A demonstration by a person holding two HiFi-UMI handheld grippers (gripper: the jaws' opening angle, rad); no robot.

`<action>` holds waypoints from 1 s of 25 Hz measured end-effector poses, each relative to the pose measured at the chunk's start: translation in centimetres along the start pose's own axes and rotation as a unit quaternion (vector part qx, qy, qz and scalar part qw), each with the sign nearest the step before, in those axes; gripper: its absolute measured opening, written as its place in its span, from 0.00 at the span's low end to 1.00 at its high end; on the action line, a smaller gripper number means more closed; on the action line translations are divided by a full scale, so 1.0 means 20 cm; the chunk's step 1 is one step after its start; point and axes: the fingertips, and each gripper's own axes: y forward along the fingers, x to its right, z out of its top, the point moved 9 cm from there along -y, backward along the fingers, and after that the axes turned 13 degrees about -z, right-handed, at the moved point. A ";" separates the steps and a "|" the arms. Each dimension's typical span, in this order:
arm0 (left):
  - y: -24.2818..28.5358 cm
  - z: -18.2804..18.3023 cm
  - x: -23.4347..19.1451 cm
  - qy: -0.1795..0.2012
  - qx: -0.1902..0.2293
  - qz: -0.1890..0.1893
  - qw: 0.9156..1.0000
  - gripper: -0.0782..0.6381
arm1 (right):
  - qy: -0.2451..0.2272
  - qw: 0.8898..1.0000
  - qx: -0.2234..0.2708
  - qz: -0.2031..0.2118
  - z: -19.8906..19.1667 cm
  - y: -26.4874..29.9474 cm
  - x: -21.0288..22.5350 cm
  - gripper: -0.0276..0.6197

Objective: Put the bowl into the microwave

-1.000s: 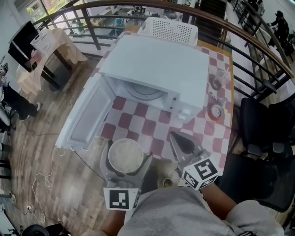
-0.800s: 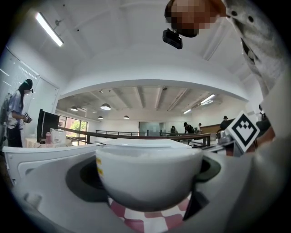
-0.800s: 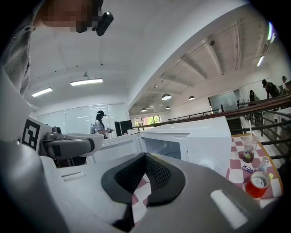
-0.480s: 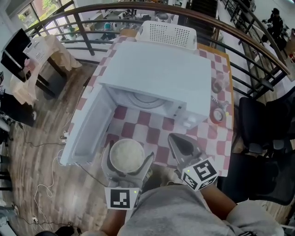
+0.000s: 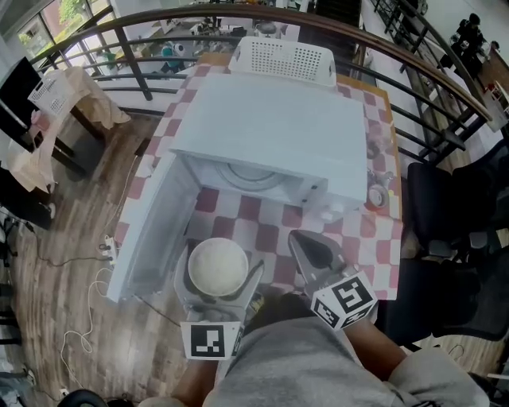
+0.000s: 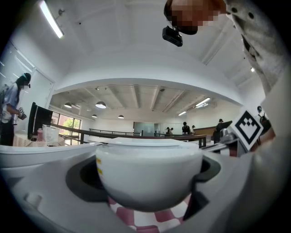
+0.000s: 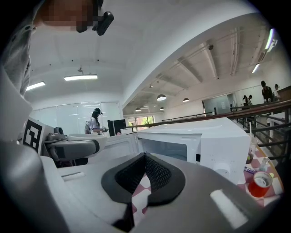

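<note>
A white bowl (image 5: 216,266) sits between the jaws of my left gripper (image 5: 217,269), which is shut on it, held in front of the open microwave (image 5: 274,127). In the left gripper view the bowl (image 6: 149,172) fills the middle, clamped by both jaws. The microwave door (image 5: 151,226) hangs open to the left, and the glass turntable (image 5: 248,172) shows inside. My right gripper (image 5: 312,248) is shut with nothing in it, just right of the bowl. In the right gripper view the microwave (image 7: 195,141) stands ahead with its cavity open.
The red-and-white checked table (image 5: 270,230) carries a white basket (image 5: 286,57) behind the microwave, and a tape roll (image 5: 376,195) and a cup (image 5: 374,148) on the right. A black chair (image 5: 445,230) stands to the right. A curved railing (image 5: 238,16) runs behind.
The bowl in my left gripper has stayed about where it was; the view has shifted slightly, with the microwave a little nearer. The right gripper is unchanged.
</note>
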 end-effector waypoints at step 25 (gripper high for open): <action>0.17 -0.01 -0.06 -0.002 -0.001 -0.024 1.000 0.86 | 0.010 1.000 0.003 0.000 -0.01 0.09 0.03 0.04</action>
